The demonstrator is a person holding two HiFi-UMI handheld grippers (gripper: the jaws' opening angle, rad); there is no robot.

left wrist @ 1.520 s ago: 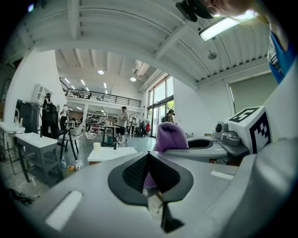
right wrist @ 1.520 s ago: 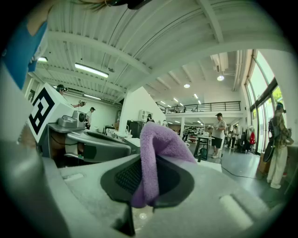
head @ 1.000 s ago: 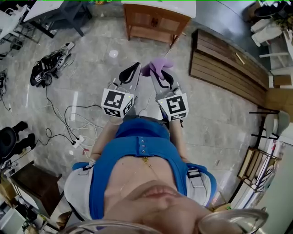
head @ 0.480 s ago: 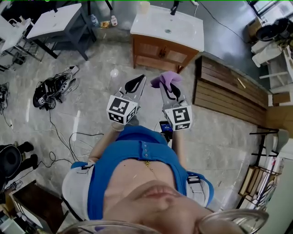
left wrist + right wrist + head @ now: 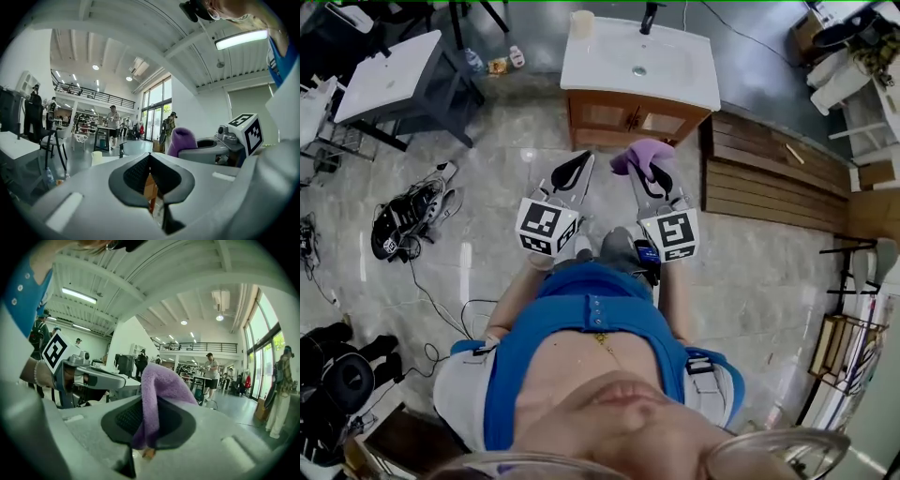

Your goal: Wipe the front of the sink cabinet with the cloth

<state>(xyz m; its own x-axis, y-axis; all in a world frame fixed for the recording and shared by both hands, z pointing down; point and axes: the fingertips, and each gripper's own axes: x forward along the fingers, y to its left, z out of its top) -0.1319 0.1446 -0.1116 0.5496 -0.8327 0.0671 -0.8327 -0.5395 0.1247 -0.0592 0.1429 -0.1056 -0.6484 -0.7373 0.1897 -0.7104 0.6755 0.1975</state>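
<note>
A glossy grey stone-tiled floor [image 5: 487, 225] is seen, with dark brown wooden slatted boards [image 5: 769, 178] laid along its right edge and a white-topped table [image 5: 389, 75] near its far-left corner. Tall glazed windows [image 5: 157, 110] (daylit) and a lit ceiling strip lamp [image 5: 241, 40] are shown.

Two grippers at work: the left gripper [image 5: 574, 169] and the right gripper [image 5: 649, 176], each bearing one marker cube [image 5: 546, 228]. One purple cloth [image 5: 639, 155]. One wooden sink cabinet [image 5: 633, 114] at the floor's top edge, carrying one white basin [image 5: 680, 70], one faucet [image 5: 651, 14] and one cup [image 5: 581, 23] at the basin's back left corner. One dark stand [image 5: 394, 75] toward the top left corner. One slatted panel [image 5: 769, 169] along the right edge.
</note>
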